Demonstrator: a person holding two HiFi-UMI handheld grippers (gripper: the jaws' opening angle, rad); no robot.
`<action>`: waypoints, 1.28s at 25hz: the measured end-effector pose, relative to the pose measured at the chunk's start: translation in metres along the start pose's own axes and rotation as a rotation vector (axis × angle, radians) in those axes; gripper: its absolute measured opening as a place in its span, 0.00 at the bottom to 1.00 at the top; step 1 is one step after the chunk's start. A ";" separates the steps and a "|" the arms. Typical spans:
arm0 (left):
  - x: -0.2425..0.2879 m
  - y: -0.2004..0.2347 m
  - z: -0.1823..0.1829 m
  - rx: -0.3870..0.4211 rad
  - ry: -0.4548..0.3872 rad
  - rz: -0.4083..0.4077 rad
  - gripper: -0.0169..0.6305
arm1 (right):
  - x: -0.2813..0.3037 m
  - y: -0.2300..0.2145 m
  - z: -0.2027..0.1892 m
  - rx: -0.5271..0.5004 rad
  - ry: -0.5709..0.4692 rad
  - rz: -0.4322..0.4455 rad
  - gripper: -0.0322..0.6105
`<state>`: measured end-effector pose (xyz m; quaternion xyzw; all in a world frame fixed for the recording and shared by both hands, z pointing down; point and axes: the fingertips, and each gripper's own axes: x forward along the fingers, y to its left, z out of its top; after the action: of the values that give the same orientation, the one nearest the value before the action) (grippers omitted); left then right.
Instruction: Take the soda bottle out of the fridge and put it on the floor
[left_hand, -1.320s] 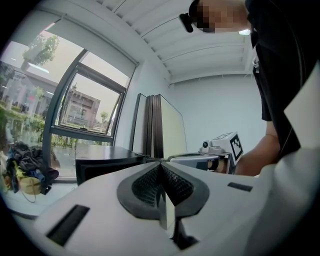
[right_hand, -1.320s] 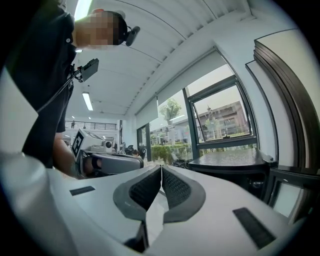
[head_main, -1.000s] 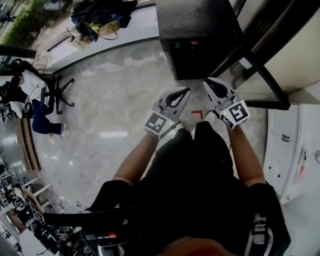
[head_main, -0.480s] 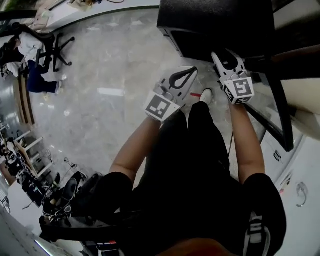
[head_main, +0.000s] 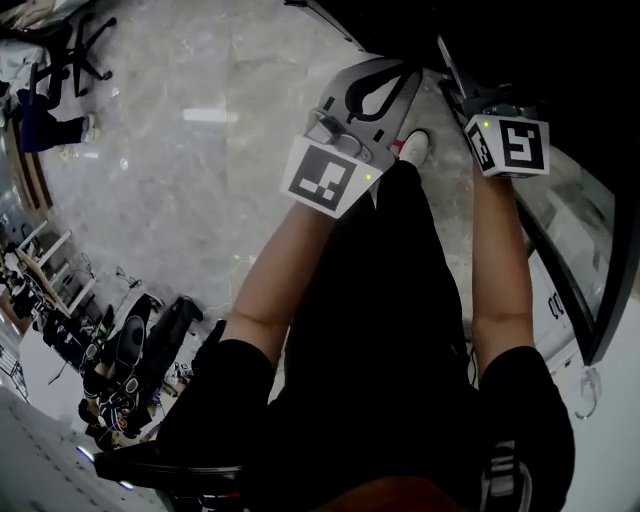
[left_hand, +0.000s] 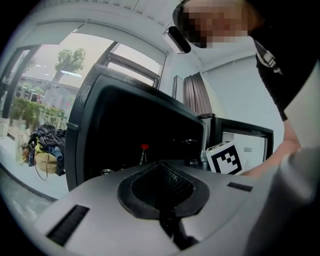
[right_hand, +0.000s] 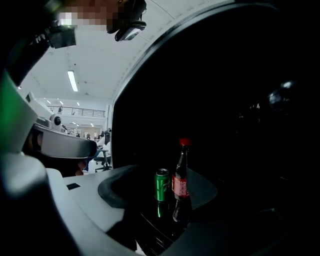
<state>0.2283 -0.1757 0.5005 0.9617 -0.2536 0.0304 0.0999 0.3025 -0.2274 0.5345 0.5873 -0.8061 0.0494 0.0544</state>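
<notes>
Both tools have dropped closer to the open fridge (left_hand: 85, 130). The left hand-held gripper (head_main: 400, 72) has its jaws together on nothing. The right hand-held gripper (right_hand: 167, 200) has just been spreading its jaws, still empty, so a grab looks next. Inside the fridge stand 1 green can (right_hand: 161, 185) and 1 soda bottle (right_hand: 180, 182), side by side.

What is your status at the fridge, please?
Right gripper empty, jaws just opening; left gripper shut, empty. Soda bottle upright in fridge, untouched. Green can close beside it.
</notes>
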 end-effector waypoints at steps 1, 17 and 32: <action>0.002 0.008 -0.010 -0.007 -0.010 0.008 0.02 | 0.008 0.000 -0.009 -0.003 0.000 -0.014 0.46; 0.043 0.053 -0.042 0.044 -0.089 0.048 0.02 | 0.064 -0.037 -0.045 -0.009 -0.045 -0.179 0.54; 0.038 0.065 -0.051 0.005 -0.075 0.084 0.02 | 0.089 -0.061 -0.039 -0.058 -0.045 -0.232 0.53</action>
<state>0.2289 -0.2392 0.5660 0.9509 -0.2971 -0.0009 0.0867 0.3345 -0.3244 0.5871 0.6759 -0.7346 0.0061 0.0584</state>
